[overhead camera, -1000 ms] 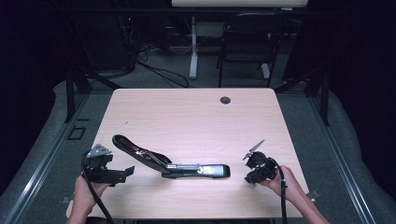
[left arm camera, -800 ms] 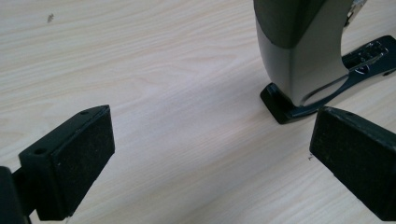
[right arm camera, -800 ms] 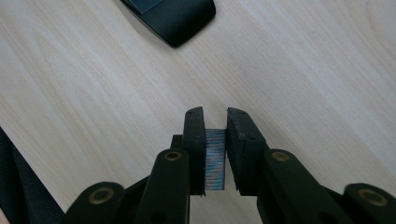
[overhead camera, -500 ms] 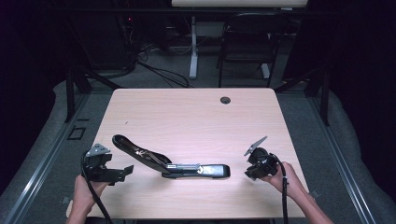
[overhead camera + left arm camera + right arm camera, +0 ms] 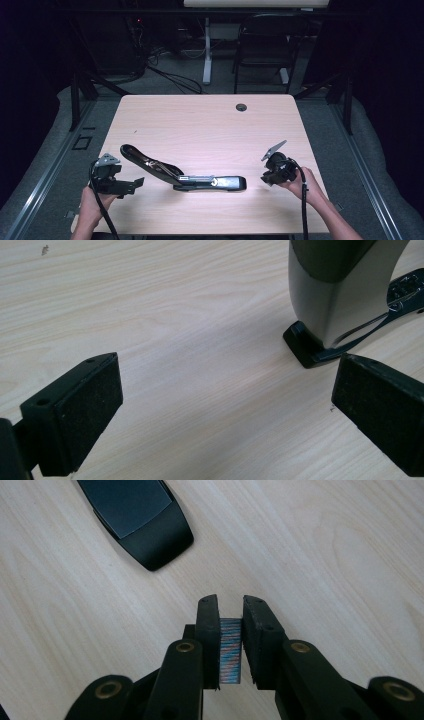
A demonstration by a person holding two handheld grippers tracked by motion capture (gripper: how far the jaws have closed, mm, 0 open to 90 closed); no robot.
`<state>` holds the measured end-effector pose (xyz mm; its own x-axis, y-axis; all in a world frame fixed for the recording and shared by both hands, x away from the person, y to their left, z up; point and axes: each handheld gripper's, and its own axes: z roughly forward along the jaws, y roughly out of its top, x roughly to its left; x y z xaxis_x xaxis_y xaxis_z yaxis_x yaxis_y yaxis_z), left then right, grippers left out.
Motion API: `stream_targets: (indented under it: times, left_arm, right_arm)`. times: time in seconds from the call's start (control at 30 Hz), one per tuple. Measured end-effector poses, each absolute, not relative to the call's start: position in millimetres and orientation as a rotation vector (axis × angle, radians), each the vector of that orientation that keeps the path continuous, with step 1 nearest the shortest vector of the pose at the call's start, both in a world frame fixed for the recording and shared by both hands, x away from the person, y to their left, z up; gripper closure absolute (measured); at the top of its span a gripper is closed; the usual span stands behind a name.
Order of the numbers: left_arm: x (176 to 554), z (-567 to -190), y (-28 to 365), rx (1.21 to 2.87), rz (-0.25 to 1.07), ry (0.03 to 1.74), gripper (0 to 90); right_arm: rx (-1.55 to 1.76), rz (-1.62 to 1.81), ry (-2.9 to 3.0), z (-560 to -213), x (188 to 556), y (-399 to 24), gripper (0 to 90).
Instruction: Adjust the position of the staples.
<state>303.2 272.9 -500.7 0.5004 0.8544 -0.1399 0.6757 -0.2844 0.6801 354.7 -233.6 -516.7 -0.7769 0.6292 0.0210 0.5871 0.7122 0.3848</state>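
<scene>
from the high view, your left gripper [image 5: 131, 184] sits at the near left of the wooden table [image 5: 200, 125], its jaws pointing toward the open stapler [image 5: 182, 172], which lies just beyond the fingertips with its lid swung up and back toward them. your right gripper [image 5: 267, 176] hovers at the near right, jaws aimed at the stapler's base end, which lies a little way ahead of its fingers. a small round grommet [image 5: 241, 107] marks the far edge of the table, well away from both grippers.

in the left gripper view, your left gripper [image 5: 225, 405] stands wide open, its pads [image 5: 87, 405] holding nothing, bare wood between them. the stapler's [image 5: 340, 290] raised grey lid and black hinge end rise just ahead of the far-side finger, apart from it.

in the right gripper view, your right gripper [image 5: 231, 612] is nearly closed, its fingers [image 5: 207, 630] pinching a thin strip of staples [image 5: 230, 652], held upright between the pads. the black end of the stapler [image 5: 140, 520] lies on the table ahead of the fingertips and off to their left, not touching them.
</scene>
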Motion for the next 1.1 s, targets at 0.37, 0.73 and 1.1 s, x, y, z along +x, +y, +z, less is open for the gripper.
stream_targets:
  times: [0.37, 0.73, 1.1]
  left_arm:
    - [305, -502, 269, 2.069, 0.3, 1.237, 0.1]
    - [306, -504, 268, 2.088, 0.297, 1.225, 0.1]
    - [306, -504, 269, 2.1, 0.286, 1.224, 0.1]
  right_arm:
    - [0.97, 0.63, 2.795, -509, 364, -230, 78.5]
    - [0.929, 0.689, 2.762, -499, 373, -220, 78.5]
    - [0.852, 0.697, 2.762, -489, 386, -205, 78.5]
